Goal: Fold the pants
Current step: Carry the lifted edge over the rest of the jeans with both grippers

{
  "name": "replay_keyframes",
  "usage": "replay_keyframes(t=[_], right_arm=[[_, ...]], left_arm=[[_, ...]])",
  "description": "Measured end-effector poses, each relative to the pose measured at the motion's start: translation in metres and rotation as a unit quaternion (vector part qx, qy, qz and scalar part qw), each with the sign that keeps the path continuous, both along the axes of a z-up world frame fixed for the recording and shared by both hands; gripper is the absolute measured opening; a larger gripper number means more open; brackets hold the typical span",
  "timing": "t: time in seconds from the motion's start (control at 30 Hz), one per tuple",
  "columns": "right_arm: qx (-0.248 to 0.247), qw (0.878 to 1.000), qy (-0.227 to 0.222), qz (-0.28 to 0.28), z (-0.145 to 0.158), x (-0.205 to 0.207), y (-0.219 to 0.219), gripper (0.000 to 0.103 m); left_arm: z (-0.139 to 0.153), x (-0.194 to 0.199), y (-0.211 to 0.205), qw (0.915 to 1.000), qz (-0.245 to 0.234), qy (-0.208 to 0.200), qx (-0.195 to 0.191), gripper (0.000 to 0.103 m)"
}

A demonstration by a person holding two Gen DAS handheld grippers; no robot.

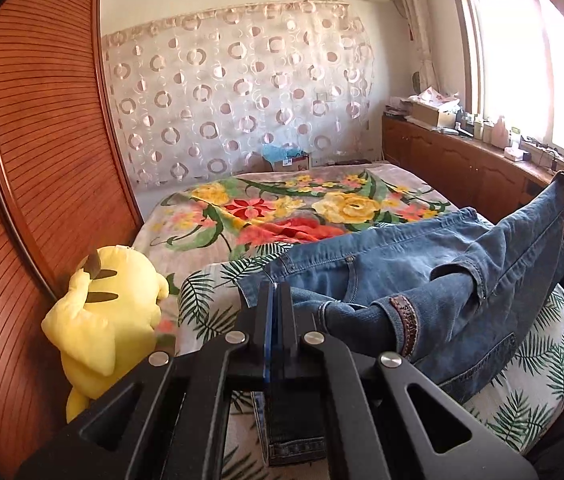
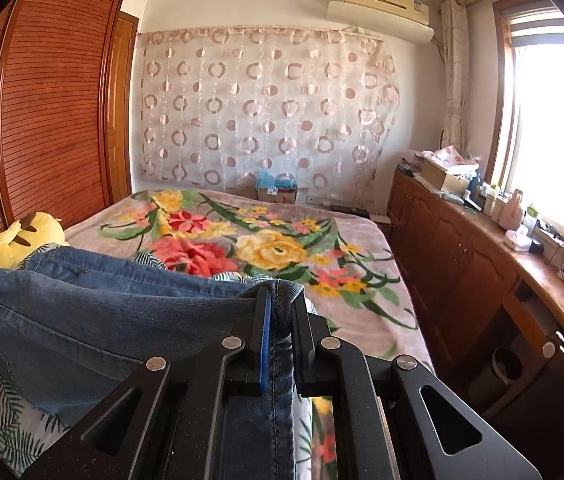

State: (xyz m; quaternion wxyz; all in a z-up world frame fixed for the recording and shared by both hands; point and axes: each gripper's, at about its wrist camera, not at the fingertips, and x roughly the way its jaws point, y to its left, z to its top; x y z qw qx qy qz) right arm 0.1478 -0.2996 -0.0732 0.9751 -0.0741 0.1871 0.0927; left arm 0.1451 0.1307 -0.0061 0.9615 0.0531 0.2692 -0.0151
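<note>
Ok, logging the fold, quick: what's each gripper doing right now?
Left gripper: shut on the jeans, a dark denim strip pinched between its fingers.
Right gripper: shut on the jeans' hem, lifted off the bed.

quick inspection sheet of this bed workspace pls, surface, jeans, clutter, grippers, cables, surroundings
surface: bed with floral blanket, leaf-print quilt at the near end
job's things: blue jeans lifted at two points, sagging between, not yet folded
clutter: yellow plush toy beside the wardrobe
grippers: left gripper shut on denim; right gripper shut on a jeans edge
cables: cords on the window counter
surroundings: wooden wardrobe, circle-pattern curtain, air conditioner, bright window
</note>
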Motion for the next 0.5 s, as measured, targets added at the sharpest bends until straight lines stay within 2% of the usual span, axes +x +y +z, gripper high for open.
replay_keyframes(t=[0.2,0.5], right_arm=[[0.0,1.0,0.006,0.0,-0.01,0.02,0.002,0.008],[-0.015,1.0,0.004,0.0,0.003,0.047,0.007,0.008]], left_arm=[[0.001,0.026,0.001,0.9998,0.008,0.008,0.013,0.002],[0.022,0.065,0.002,0.9998,0.006,-0.007,0.02,0.002]])
